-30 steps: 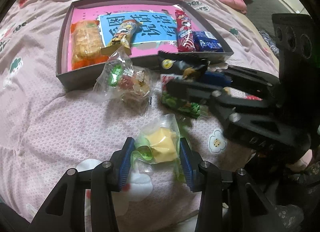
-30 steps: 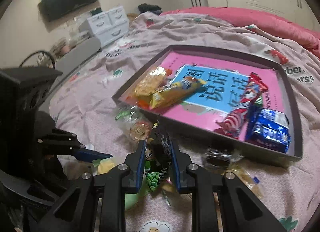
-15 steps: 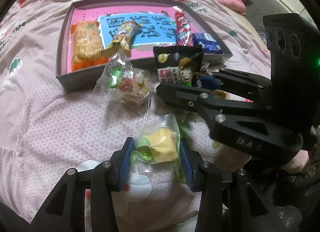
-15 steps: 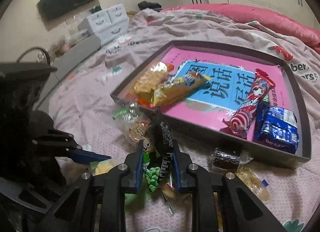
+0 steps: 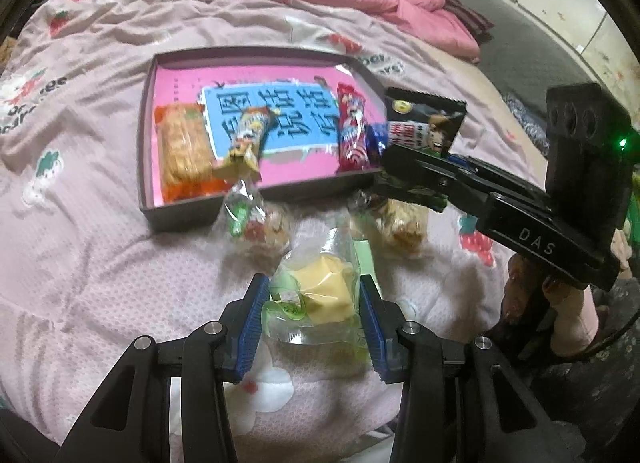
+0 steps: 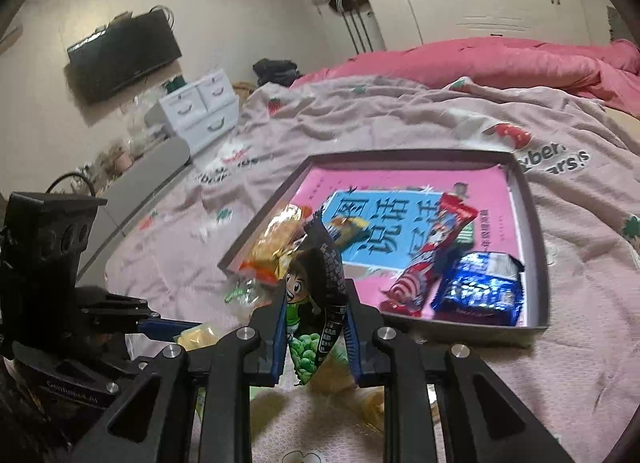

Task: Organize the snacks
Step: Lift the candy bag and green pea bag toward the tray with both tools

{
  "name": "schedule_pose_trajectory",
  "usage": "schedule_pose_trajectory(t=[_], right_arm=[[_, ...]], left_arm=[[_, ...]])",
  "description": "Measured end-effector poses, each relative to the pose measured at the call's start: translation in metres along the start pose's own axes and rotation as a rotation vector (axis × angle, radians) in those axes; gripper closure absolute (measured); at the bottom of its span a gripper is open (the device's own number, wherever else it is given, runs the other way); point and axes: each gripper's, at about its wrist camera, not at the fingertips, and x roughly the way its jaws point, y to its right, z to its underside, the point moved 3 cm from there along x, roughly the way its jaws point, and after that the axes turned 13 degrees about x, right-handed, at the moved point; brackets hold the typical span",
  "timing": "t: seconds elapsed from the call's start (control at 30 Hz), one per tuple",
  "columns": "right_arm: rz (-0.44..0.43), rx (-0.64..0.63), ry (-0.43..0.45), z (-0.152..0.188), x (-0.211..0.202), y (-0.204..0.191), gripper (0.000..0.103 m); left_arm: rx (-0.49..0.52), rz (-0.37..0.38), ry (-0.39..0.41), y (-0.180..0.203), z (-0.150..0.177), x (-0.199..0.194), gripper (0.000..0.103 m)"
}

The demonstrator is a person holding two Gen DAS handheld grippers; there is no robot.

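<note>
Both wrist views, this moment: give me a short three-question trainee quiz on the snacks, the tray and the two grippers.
1. True or false: the right gripper is shut on the black cartoon packet.
2. Which snack sits between the left gripper's blue pads? A) the blue packet B) the yellow cake in a clear wrapper C) the red striped packet
3. Fill in: the orange cracker pack lies inside the ____.

Key: 1 true; 2 B; 3 tray (the grey one with the pink printed sheet on its floor).
</note>
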Motion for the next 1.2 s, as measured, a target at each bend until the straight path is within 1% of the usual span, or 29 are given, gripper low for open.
schedule_pose_trajectory(t=[0.17, 0.33, 0.57, 0.87, 1.2], right_arm=[[0.0, 0.026, 0.031, -0.005, -0.009, 0.006, 0.079], [0.009, 0.032, 0.07, -0.011, -0.016, 0.008, 0.079], [0.01, 0.045, 0.101, -0.016, -0.024, 0.012, 0.079], [0.02, 0.067, 0.146, -0.023, -0.036, 0.02, 0.079], [0.037, 0.08, 0.18, -0.03, -0.041, 0.026, 0.079]], left_arm=[[-0.016, 0.0, 0.028, -0.003, -0.005, -0.008, 0.057], [-0.034, -0.016, 0.084, -0.013, -0.015, -0.02, 0.057], [-0.073, -0.055, 0.166, -0.03, -0.021, -0.041, 0.057], [-0.099, -0.137, 0.246, -0.053, -0.03, -0.063, 0.056], [-0.151, -0.181, 0.295, -0.073, -0.037, -0.072, 0.056]])
